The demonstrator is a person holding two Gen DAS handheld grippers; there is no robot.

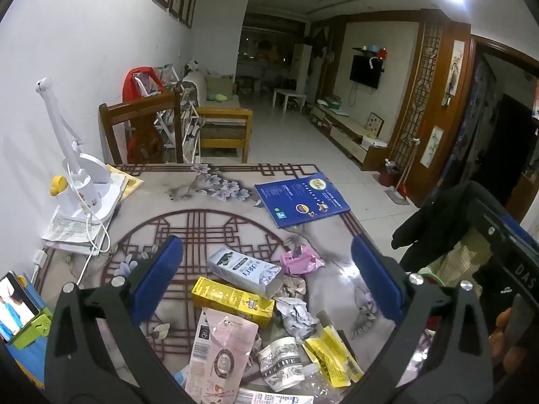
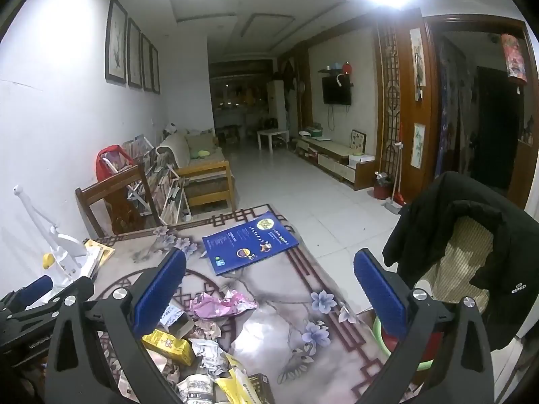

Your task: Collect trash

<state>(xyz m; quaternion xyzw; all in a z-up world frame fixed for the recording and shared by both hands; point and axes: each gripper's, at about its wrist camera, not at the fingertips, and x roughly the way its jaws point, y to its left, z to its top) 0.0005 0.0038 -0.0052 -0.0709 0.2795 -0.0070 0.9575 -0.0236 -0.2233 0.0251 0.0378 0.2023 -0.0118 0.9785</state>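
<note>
Blue ribbed pads line both grippers, and each pair of jaws stands spread wide with nothing between the pads. Left gripper [image 1: 266, 269] hangs over the trash pile on the patterned table [image 1: 209, 202]; its view shows, between the fingers, a silver-grey carton [image 1: 246, 271] lying across a yellow carton [image 1: 232, 299], a pink pouch [image 1: 220, 346] nearest the camera, a crumpled pink wrapper [image 1: 301, 261], crumpled white paper [image 1: 296, 314] and a yellow sachet [image 1: 331, 353]. Right gripper [image 2: 269, 289] looks across the same table from farther right, so the pile sits at its lower left, partly hidden behind its left finger; only the yellow carton [image 2: 168, 341], the pink wrapper [image 2: 222, 303] and the white paper [image 2: 209, 353] read clearly. A blue booklet [image 1: 299, 198] lies beyond the pile in both views. Only the left view shows a phone [image 1: 15, 306] on a green stand at the table's left edge. Only the right view shows a green-rimmed bin [image 2: 380, 331] beside the table, below a black jacket [image 2: 471, 235] draped on a chair. A white desk lamp [image 1: 81, 175] stands at the left.
</note>
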